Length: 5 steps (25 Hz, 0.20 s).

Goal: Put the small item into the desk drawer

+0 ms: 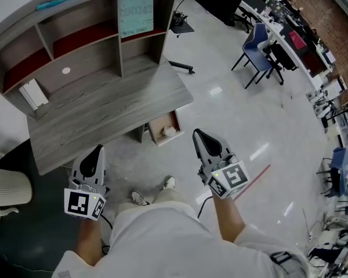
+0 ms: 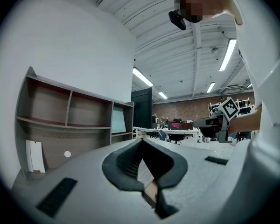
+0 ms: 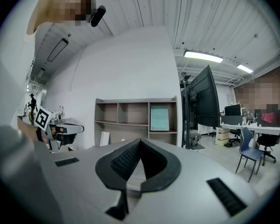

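Head view, small item (image 1: pixel 169 131) in drawer (image 1: pixel 160 122), beyond left tool (image 1: pixel 99 148), right tool (image 1: pixel 196 132), both closed

white item (image 1: pixel 169 131) inside open drawer (image 1: pixel 158 124)

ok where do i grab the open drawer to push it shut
Take the front panel's top edge of the drawer, coming from above on your side. It stands pulled out from under the desk, open top up, that panel nearest you; no handle shows. Keep clear of the small white item inside.
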Motion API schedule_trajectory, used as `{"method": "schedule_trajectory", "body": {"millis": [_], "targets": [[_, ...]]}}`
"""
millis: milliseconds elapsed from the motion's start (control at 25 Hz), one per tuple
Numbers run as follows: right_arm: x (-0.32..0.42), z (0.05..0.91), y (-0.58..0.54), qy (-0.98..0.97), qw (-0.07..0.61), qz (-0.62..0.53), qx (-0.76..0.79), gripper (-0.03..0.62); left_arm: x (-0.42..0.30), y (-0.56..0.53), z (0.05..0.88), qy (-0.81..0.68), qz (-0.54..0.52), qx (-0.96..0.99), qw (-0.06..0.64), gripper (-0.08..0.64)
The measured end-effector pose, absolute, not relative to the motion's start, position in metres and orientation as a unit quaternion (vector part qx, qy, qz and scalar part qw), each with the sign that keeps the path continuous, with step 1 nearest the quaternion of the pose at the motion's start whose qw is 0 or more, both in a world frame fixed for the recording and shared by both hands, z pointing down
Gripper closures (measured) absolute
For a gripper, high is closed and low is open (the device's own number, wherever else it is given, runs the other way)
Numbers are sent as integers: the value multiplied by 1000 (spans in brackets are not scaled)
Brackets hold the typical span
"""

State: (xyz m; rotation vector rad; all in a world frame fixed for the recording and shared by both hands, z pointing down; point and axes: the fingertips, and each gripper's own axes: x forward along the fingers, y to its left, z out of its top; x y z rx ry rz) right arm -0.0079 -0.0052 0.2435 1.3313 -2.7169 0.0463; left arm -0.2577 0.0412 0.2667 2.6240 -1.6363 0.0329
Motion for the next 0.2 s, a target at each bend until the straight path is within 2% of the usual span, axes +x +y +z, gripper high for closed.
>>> {"method": "schedule_trajectory", "body": {"millis": [200], "targets": [[-4,241,-8,-895,59,12,441,594,-252,36,267,-525,10,851,26,554]]}}
